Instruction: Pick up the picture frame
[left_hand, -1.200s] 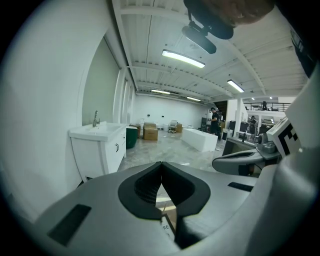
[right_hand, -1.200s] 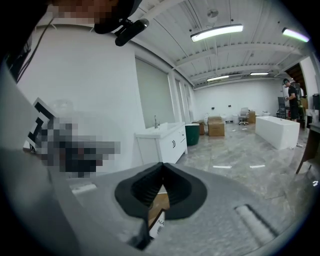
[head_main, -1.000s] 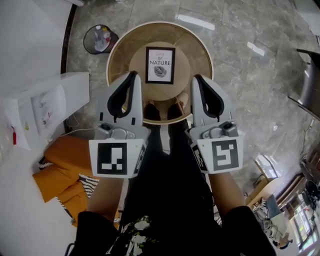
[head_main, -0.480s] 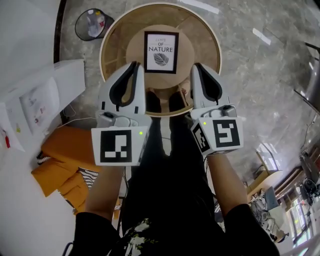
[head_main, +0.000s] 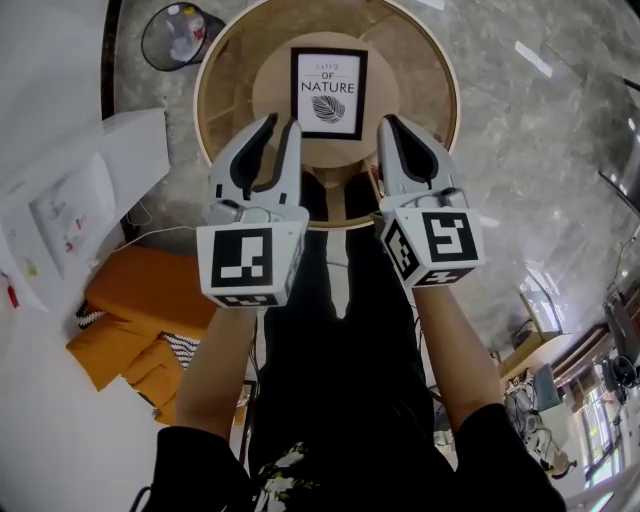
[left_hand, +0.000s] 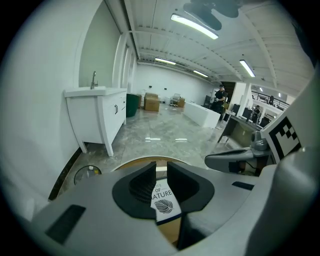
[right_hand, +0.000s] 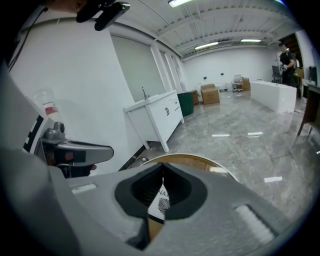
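A black picture frame (head_main: 329, 93) with a white print reading "NATURE" and a leaf lies flat on the raised middle of a round wooden table (head_main: 420, 60). Both grippers hover side by side above the table's near edge, short of the frame. My left gripper (head_main: 282, 128) has its jaws opening, a narrow gap between them and nothing in it; through that gap the frame (left_hand: 162, 199) shows below. My right gripper (head_main: 383, 124) is shut and empty, its tips meeting in front of the frame (right_hand: 159, 203).
A wire waste bin (head_main: 176, 34) stands on the marble floor left of the table. A white cabinet (head_main: 75, 195) and orange cushions (head_main: 130, 335) are at the left. The person's legs and feet (head_main: 335, 195) are against the table's near edge.
Both grippers have sunk toward the table and now reach closer to the frame. The left gripper's jaws, closed before, have parted a little.
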